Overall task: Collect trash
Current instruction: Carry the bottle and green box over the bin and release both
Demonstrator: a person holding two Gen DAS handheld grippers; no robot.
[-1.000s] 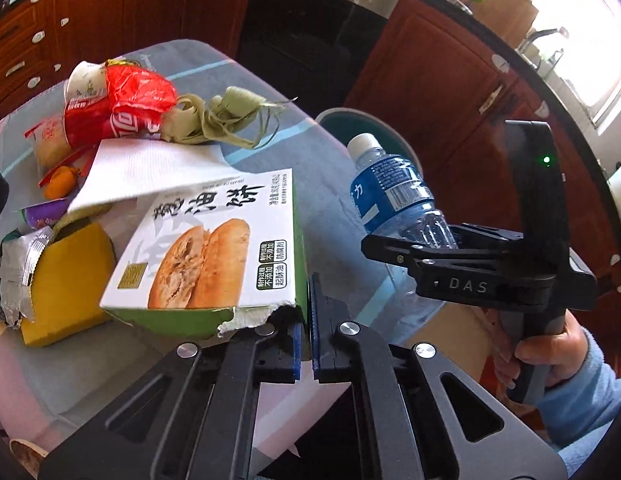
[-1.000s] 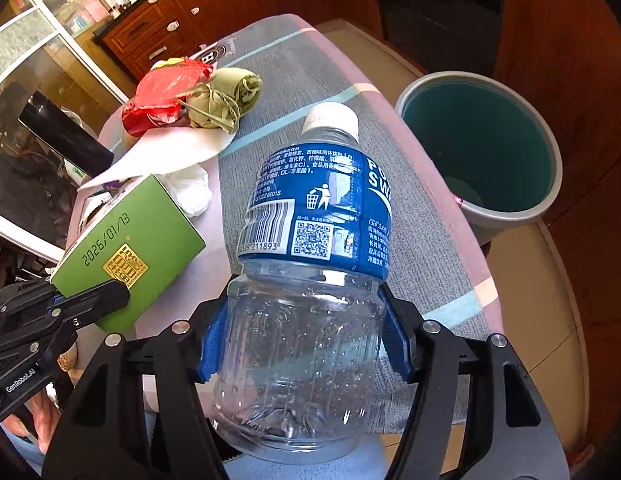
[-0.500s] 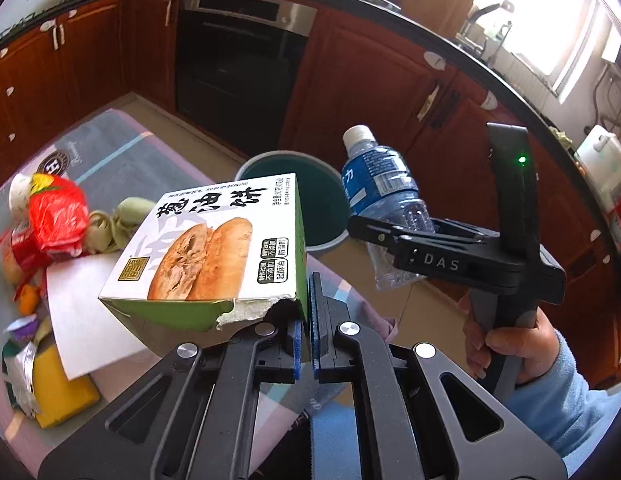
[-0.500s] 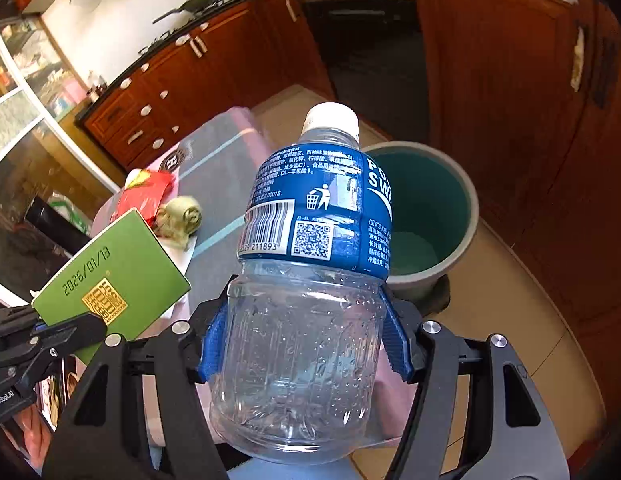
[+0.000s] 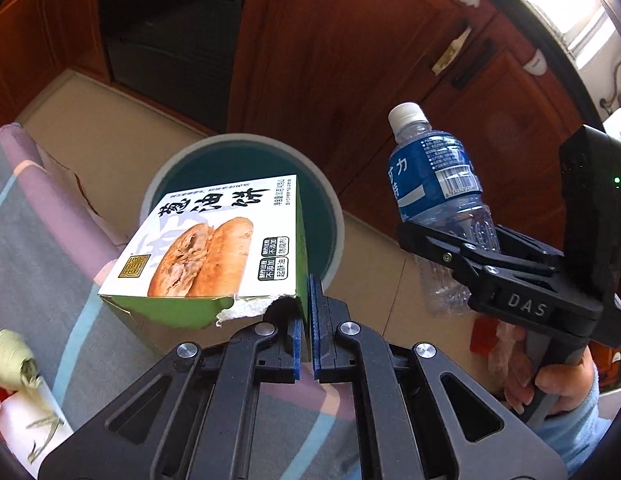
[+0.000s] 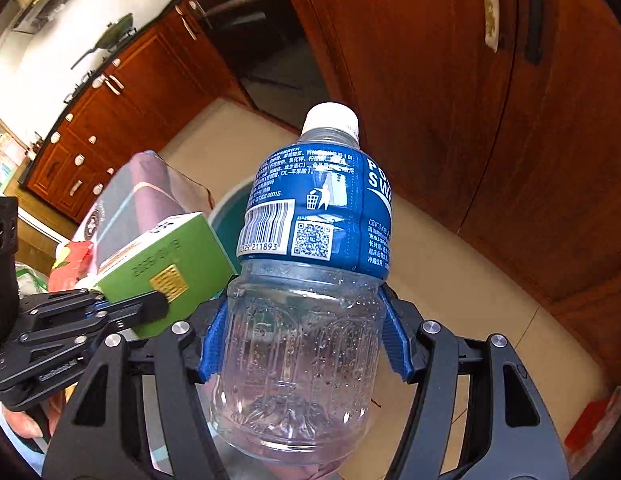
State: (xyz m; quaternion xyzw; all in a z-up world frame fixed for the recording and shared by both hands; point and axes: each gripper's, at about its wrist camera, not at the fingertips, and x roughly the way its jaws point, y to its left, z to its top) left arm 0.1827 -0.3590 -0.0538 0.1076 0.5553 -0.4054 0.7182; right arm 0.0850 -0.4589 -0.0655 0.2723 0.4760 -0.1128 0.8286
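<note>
My left gripper (image 5: 309,320) is shut on the torn edge of a green and white food box (image 5: 214,252), which hangs in front of a round teal trash bin (image 5: 330,216) on the floor. The right gripper (image 6: 304,340) is shut on a clear plastic bottle (image 6: 310,264) with a blue label and white cap, held upright. In the left wrist view that bottle (image 5: 438,184) and the right gripper (image 5: 450,248) hang to the right of the bin. In the right wrist view the box (image 6: 166,264) and left gripper (image 6: 158,306) show at left, with the bin (image 6: 230,208) mostly hidden behind the bottle.
The table's striped cloth (image 5: 38,240) ends just left of the bin. Green leaf scraps (image 5: 14,364) and red wrappers (image 6: 70,260) lie on it. Wooden cabinet doors (image 5: 350,60) stand close behind the bin. A red scrap (image 6: 590,420) lies on the tiled floor.
Both grippers swung away from the table toward the bin, carrying box and bottle. The table trash slid out to the left, and the bin now sits right behind the box.
</note>
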